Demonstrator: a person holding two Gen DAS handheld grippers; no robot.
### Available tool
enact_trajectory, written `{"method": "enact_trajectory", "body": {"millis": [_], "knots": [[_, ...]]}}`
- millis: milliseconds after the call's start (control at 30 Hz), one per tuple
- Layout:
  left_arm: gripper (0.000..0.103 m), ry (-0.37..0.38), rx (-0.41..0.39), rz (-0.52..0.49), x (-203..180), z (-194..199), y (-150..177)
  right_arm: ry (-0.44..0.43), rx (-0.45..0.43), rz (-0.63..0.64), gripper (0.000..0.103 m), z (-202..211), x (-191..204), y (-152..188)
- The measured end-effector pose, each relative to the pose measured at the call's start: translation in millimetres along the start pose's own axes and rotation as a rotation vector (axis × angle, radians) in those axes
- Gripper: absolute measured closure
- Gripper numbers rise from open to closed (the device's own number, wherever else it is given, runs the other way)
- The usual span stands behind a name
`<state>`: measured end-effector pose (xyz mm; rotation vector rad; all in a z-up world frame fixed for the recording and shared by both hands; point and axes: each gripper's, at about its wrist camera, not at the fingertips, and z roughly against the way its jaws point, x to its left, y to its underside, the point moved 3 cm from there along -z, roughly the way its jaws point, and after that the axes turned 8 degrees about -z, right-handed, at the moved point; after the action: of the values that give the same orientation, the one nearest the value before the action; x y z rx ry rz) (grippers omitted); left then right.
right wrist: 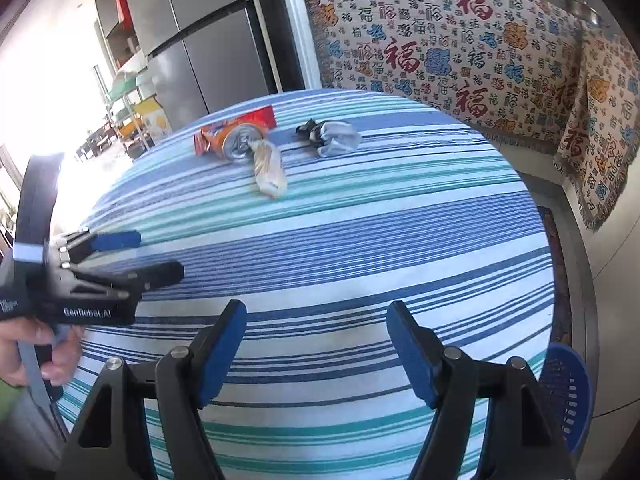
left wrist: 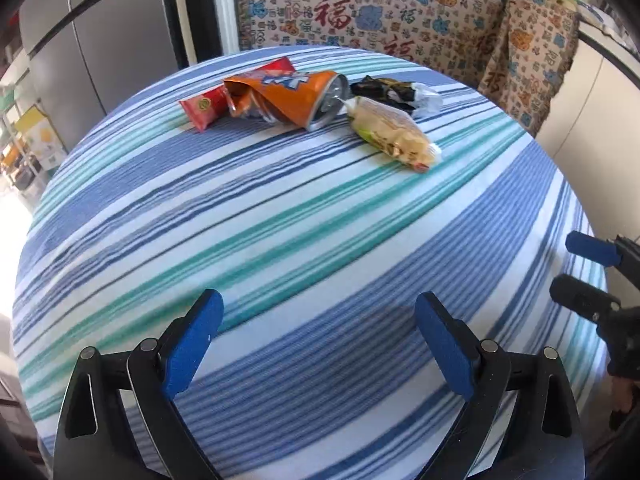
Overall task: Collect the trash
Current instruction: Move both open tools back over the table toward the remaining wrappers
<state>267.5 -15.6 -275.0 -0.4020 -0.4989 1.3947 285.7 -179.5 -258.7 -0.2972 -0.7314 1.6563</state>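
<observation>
a home dining corner: fridge (right wrist: 192,40), striped round table (right wrist: 360,240) (patterned sofa throw (right wrist: 440,48) behind).

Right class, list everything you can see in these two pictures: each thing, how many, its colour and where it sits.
crushed orange drink can: one, orange, far side of table
flat red snack packet: one, red, behind the can
pale yellow-green plastic wrapper: one, touching the can's mouth
crumpled black and silver wrapper: one, right of the can
striped tablecloth: one, blue, white, teal
patterned throw: cream, beyond the table
blue perforated basket: one, right of table
left gripper: open, empty
right gripper: open, empty
</observation>
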Motion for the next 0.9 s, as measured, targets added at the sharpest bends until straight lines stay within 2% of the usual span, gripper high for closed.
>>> {"method": "enact_trajectory", "body": {"millis": [67,200,433,900], "knots": [[0.005,0.009,-0.004,-0.022,12,-3,1,0.025,0.027,0.004,0.029,-12,5,1],[0.001,0.010,-0.006,-0.041,26,-15,-9,0.056,0.023,0.023,0.028,-16,12,2],[0.000,0.006,-0.019,-0.021,30,-18,-13,0.115,0.031,0.091,0.019,-28,26,1],[0.000,0.005,-0.021,-0.024,29,-18,-15,0.101,0.034,0.101,0.016,-27,26,2]]}}
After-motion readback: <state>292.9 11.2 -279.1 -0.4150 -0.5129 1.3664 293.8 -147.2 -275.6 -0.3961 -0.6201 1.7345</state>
